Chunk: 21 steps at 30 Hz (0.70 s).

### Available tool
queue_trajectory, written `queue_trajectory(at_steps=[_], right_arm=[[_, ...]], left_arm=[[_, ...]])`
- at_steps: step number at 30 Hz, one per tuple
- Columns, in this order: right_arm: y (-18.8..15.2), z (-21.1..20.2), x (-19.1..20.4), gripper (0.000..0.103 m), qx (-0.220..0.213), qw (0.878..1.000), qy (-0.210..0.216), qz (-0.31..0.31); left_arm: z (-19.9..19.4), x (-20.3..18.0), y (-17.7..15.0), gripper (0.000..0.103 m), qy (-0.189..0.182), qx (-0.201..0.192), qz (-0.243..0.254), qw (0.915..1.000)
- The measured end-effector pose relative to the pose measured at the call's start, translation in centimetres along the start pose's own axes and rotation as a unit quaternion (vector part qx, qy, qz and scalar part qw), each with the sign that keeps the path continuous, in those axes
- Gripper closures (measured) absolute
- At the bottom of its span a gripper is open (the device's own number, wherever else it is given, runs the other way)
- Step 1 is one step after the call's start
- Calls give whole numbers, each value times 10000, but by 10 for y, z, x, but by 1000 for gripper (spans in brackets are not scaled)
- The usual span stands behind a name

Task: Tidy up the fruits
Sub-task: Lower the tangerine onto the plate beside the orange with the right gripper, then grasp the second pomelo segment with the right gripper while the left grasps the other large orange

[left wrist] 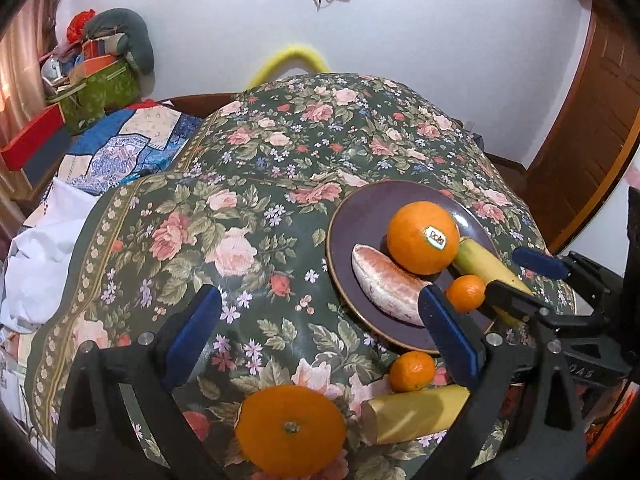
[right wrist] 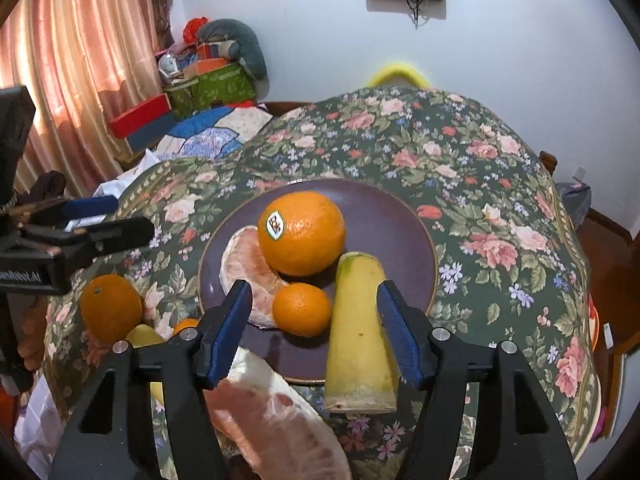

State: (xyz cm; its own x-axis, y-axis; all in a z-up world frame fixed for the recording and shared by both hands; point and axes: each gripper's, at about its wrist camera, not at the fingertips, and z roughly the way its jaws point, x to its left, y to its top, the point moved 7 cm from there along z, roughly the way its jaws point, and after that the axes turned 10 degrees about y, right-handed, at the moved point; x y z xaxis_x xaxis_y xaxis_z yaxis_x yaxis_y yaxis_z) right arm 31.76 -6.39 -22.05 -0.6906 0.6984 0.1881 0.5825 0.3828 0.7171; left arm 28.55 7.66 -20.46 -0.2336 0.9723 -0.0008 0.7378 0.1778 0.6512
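Note:
A dark purple plate (right wrist: pixel 400 224) (left wrist: pixel 360 216) holds a big orange with a sticker (right wrist: pixel 301 233) (left wrist: pixel 422 237), a peeled pomelo wedge (right wrist: pixel 246 264) (left wrist: pixel 386 286), a small tangerine (right wrist: pixel 302 309) (left wrist: pixel 465 293) and a banana piece (right wrist: pixel 358 328) (left wrist: pixel 486 266). My right gripper (right wrist: pixel 314 334) (left wrist: pixel 516 276) is open, its jaws on either side of the tangerine and banana piece. My left gripper (left wrist: pixel 320 332) is open and empty over the cloth. Off the plate lie another big orange (left wrist: pixel 290 430) (right wrist: pixel 111 307), a tangerine (left wrist: pixel 412 371), a banana piece (left wrist: pixel 416 412) and a pomelo wedge (right wrist: pixel 276 416).
The table wears a floral green cloth (left wrist: pixel 240 208) (right wrist: pixel 480 184) that falls away at its edges. A cluttered bed with boxes (left wrist: pixel 96 80) lies left, beside a pink curtain (right wrist: pixel 72 60). A wooden door (left wrist: pixel 592 128) is at the right.

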Motion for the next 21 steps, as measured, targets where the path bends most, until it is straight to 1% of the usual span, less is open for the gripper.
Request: queue_trajectory(at_steps=[5, 12, 17, 21], right_arm=[[-1, -10, 3, 42, -53, 10000, -64, -5], [-6, -30, 8, 42, -124, 9998, -128, 27], [-16, -43, 12, 42, -86, 9998, -137, 93], [-29, -50, 15, 42, -5, 9997, -247, 89]], left_arm=[[-4, 1, -7, 3, 10, 21, -5, 10000], [-22, 3, -19, 3, 73, 4, 107, 9999], [-35, 9, -29, 3, 112, 22, 172, 9998], [-39, 15, -41, 3, 136, 119, 167, 9997]])
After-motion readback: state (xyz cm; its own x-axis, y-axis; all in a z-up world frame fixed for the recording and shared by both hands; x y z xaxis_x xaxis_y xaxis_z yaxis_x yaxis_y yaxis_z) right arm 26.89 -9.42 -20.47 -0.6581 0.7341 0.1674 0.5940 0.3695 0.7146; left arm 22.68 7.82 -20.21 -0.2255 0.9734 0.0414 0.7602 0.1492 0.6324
